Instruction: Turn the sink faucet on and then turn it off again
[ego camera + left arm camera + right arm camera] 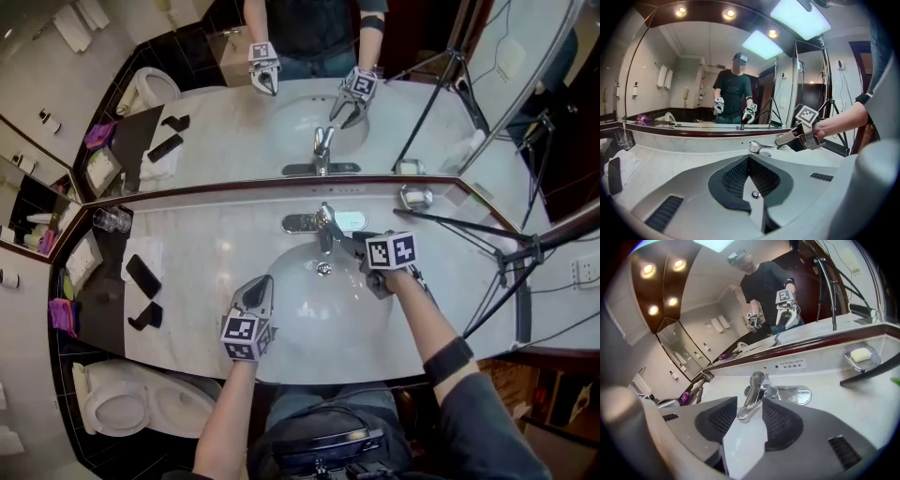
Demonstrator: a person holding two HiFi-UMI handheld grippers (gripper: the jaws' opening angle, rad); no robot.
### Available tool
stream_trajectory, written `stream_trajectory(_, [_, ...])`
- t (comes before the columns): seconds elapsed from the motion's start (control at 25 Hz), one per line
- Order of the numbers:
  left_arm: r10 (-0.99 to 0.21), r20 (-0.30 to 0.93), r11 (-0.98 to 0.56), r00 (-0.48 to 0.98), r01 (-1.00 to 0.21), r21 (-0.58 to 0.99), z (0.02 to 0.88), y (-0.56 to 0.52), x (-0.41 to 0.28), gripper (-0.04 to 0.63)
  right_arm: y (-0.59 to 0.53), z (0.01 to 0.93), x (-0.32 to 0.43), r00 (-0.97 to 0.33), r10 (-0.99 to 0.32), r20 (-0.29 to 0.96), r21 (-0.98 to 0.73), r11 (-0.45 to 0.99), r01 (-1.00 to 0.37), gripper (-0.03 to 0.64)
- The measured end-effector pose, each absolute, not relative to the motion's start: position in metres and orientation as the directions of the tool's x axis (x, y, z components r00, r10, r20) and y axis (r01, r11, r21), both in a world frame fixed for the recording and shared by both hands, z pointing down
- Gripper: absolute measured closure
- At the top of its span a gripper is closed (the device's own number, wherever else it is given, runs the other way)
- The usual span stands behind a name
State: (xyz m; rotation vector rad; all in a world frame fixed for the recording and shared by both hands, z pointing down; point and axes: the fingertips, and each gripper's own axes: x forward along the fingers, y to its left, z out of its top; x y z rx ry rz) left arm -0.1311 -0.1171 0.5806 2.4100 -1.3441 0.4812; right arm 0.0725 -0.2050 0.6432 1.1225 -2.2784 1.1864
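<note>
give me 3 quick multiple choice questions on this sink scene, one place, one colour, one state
1. Where is the soap dish relative to the faucet?
A) left of it
B) right of it
C) in front of it

2. What colour is the faucet?
A) gold
B) black
C) shiny silver

3. How do the right tool's jaws stand?
A) apart, facing the faucet
B) shut on soap
C) shut, empty

Answers: 1 B, the head view shows it to the right; 2 C, its chrome gleams; 3 A, a clear gap separates the jaws.
</note>
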Motion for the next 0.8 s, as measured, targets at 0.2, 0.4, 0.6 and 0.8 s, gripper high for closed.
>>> stream_trajectory(0.2, [-0.738,0.468,-0.488,0.487,-0.863,0.13,0.593,-0.116,-0.132,0.607,-0.219,0.654,0.064,-0.681,-0.469,0.563,-0.631,0.288,-0.72,0.428])
stream_trajectory(0.4, [-0.736,0.482,-0.478,0.475,-0.869,0.126,0.598,-0.114,-0.137,0.607,-0.223,0.668,0.055,-0.693,-0.445,0.567,-0.654,0.268,-0.707,0.428])
stream_trajectory(0.6, [-0.741,0.49,-0.462,0.459,-0.878,0.124,0.601,-0.109,-0.146,0.607,-0.23,0.671,0.047,-0.728,-0.438,0.527,-0.715,0.235,-0.659,0.46])
stream_trajectory(0.8, [-0.744,0.499,-0.444,0.443,-0.887,0.126,0.607,-0.103,-0.156,0.607,-0.237,0.671,0.045,-0.746,-0.442,0.498,-0.762,0.189,-0.62,0.519])
